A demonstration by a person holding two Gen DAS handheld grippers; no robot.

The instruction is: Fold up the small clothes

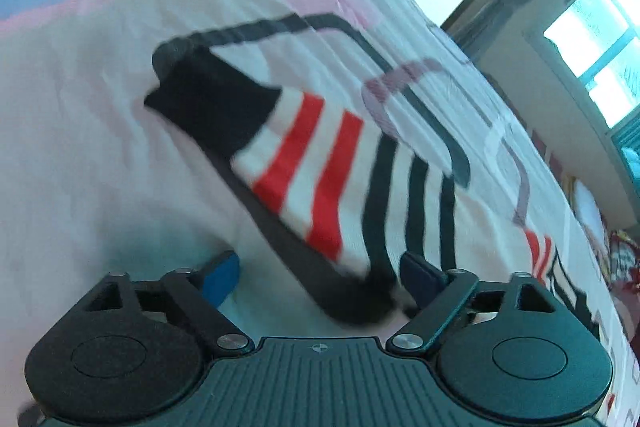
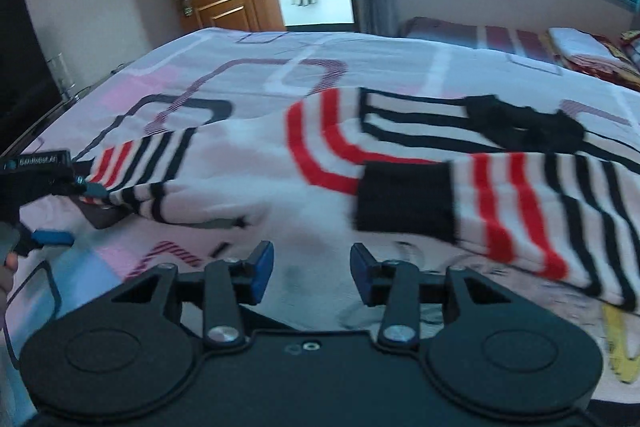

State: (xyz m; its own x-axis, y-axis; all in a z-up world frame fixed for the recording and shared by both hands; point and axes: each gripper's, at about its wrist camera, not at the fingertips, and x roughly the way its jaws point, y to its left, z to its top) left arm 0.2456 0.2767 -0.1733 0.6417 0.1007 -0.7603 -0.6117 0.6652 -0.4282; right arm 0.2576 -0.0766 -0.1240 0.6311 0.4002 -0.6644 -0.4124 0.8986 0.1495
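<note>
My left tongs point(image 1: 316, 275) are spread apart beside one sleeve of the small white knit sweater point(image 2: 328, 147) with red and black stripes. It lies on the bed's pink-and-white patterned sheet point(image 2: 256, 67). My right tongs point(image 2: 312, 267) hover near it, apart, gripping nothing.

Across the middle of the frame a striped sweater point(image 2: 328, 151), white with red and black bands, lies on the patterned bed sheet point(image 2: 248, 75). At bottom centre the right claw point(image 2: 312, 267) hovers with fingers parted, holding nothing. At left edge the left claw point(image 2: 76, 211) is spread around a sleeve.
</note>
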